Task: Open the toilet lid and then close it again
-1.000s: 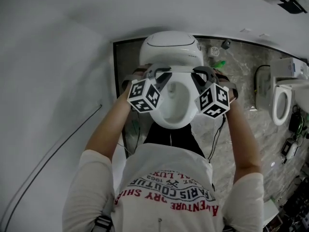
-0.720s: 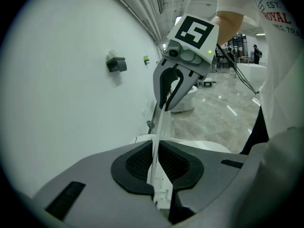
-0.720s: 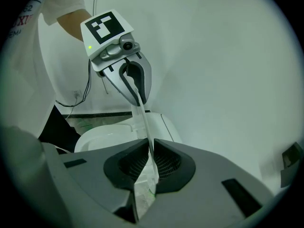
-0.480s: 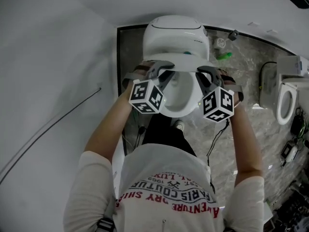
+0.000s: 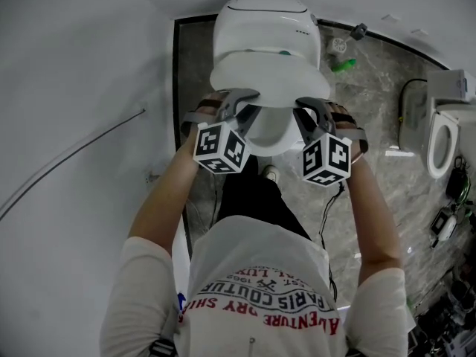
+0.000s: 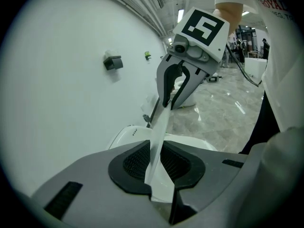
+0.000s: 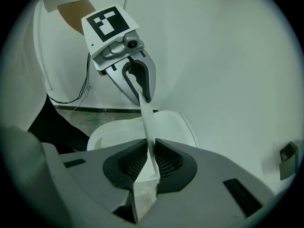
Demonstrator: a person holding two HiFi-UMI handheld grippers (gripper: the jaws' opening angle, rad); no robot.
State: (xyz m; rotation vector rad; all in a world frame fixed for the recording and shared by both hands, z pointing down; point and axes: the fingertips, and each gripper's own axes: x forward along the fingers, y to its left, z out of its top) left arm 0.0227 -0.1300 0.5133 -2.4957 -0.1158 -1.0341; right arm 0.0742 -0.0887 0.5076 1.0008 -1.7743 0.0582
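I have both tools on the lid (image 5: 269, 80), which hangs tilted partway between upright and flat, raised off the bowl (image 5: 268, 138). My left tool (image 5: 235, 104) pinches the lid's front rim on the left side. Its jaws have just been easing wider, yet the rim sits between the pads and both pads touch it. My right tool (image 5: 308, 110) is clenched on the same rim on the right side, the thin white edge pressed between its pads. From each tool's camera I see the other tool across the rim, biting it too. A white wall (image 5: 74, 88) runs along the left, the floor (image 5: 372, 125) is marbled stone, and another toilet (image 5: 439, 143) stands well apart at the right.
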